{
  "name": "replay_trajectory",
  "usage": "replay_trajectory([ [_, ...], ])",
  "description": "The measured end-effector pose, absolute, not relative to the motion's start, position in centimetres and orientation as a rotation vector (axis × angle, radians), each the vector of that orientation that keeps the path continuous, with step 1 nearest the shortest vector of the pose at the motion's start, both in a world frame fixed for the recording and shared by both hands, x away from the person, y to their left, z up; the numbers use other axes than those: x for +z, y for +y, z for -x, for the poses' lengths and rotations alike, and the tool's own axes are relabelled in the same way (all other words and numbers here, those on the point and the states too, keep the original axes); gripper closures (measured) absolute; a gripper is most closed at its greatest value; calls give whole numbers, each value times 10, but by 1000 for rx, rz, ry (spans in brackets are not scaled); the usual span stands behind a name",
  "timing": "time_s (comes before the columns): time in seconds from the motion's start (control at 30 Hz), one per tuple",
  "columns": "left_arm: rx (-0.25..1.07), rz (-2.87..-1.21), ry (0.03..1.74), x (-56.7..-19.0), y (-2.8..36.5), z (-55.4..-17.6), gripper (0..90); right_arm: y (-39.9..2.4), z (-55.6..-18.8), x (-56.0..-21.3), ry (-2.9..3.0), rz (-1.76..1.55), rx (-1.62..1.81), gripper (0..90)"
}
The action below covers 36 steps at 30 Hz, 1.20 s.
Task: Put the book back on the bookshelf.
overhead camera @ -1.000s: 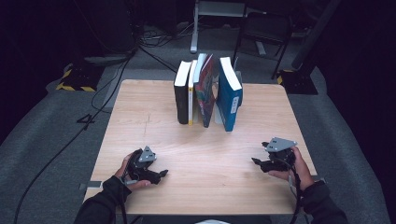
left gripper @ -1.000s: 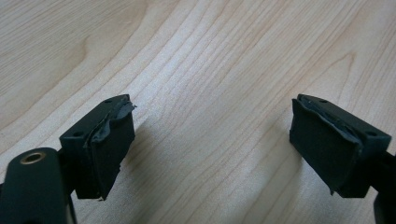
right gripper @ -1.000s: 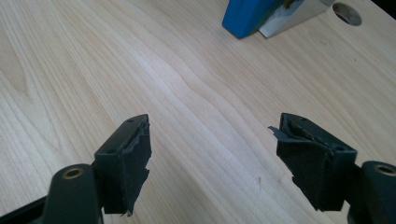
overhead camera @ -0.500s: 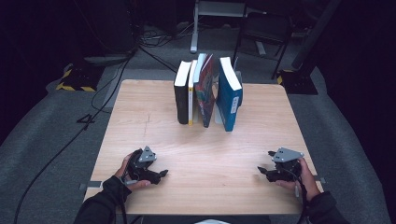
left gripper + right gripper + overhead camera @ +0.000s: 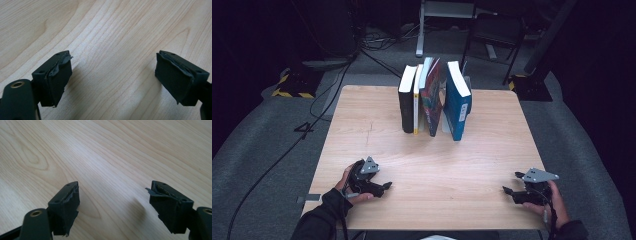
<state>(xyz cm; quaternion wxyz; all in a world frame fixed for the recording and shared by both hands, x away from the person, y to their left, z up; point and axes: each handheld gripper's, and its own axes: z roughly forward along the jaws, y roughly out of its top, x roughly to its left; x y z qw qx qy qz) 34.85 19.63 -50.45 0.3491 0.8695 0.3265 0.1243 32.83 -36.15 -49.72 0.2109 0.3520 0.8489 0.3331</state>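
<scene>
Resting apart-jawed, left gripper (image 5: 384, 186) and right gripper (image 5: 510, 191) (book (image 5: 458, 106) lettering unreadable).

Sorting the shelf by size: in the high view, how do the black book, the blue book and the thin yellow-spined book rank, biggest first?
1. Blue book, thickest and nearest the camera, which may flatter it.
2. Black book.
3. Yellow-spined book, clearly the thinnest.

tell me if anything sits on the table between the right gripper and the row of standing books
Nothing visible does. The right gripper sits near the table's near right corner with its jaws open and empty, and the bare wood between it and the books carries nothing. The blue book at the right end of the row is the closest to it.
</scene>
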Motion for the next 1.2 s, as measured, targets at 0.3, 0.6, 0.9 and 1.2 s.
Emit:
replay_trajectory([
  [0.3,318,-2251,849,-505,196,-348,141,-381,-324,-505,2340,-1104,1040,214],
  [0.6,323,-2248,856,-505,197,-347,141,-381,-324,-505,2341,-1103,1042,214],
  [0.9,320,-2247,859,-505,198,-346,141,-381,-324,-505,2340,-1103,1043,213],
  [1.2,322,-2251,853,-505,198,-346,141,-381,-324,-505,2340,-1104,1043,213],
])
